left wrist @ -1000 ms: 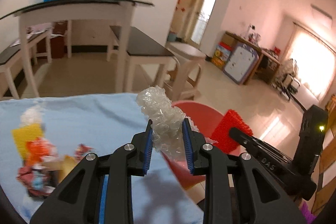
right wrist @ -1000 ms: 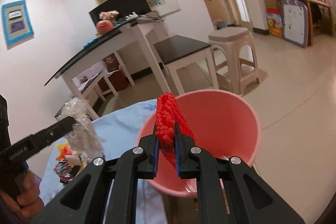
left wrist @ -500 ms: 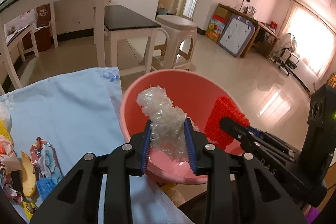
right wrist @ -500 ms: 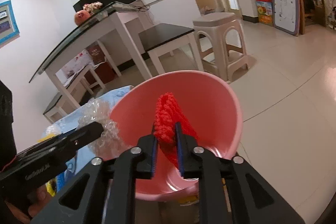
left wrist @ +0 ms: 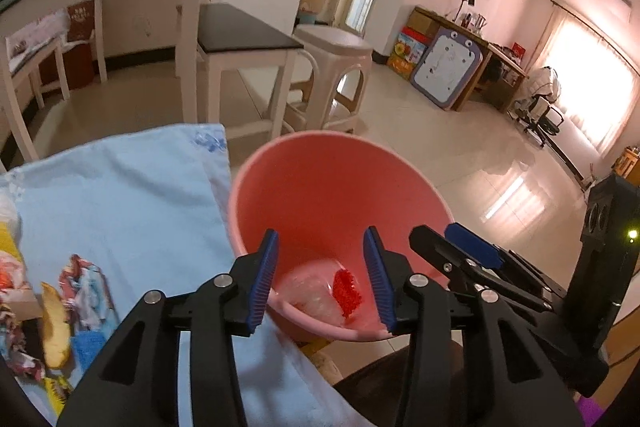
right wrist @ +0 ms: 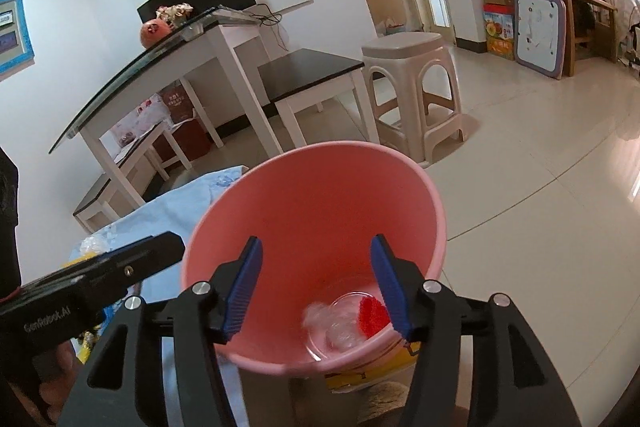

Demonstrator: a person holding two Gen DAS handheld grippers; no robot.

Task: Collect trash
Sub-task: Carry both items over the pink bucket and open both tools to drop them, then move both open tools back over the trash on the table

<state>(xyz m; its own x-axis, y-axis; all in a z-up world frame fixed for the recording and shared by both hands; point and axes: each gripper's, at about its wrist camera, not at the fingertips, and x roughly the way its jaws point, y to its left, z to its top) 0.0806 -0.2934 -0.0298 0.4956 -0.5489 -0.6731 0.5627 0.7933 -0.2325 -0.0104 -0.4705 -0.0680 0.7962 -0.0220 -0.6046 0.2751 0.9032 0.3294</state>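
Note:
A pink bucket point(left wrist: 256, 187) stands beside the blue-clothed table point(left wrist: 120, 195); it also shows in the right wrist view point(right wrist: 320, 163). At its bottom lie a clear bubble-wrap wad point(left wrist: 316, 299) and a red mesh piece point(left wrist: 347, 287), also seen in the right wrist view as the wad point(right wrist: 340, 323) and the red piece point(right wrist: 372, 313). My left gripper point(left wrist: 322, 281) is open and empty over the bucket's near rim. My right gripper point(right wrist: 320, 287) is open and empty over the bucket. More trash point(left wrist: 52, 307) lies on the cloth at the left.
A white desk point(right wrist: 192, 43), a black-topped bench point(right wrist: 312, 71) and a beige plastic stool point(right wrist: 412, 87) stand behind the bucket on the tiled floor. The right gripper's body point(left wrist: 520, 279) shows at the right of the left wrist view.
Both grippers opened over the bucket. The bubble wrap and the red mesh piece dropped from them to the bucket's bottom.

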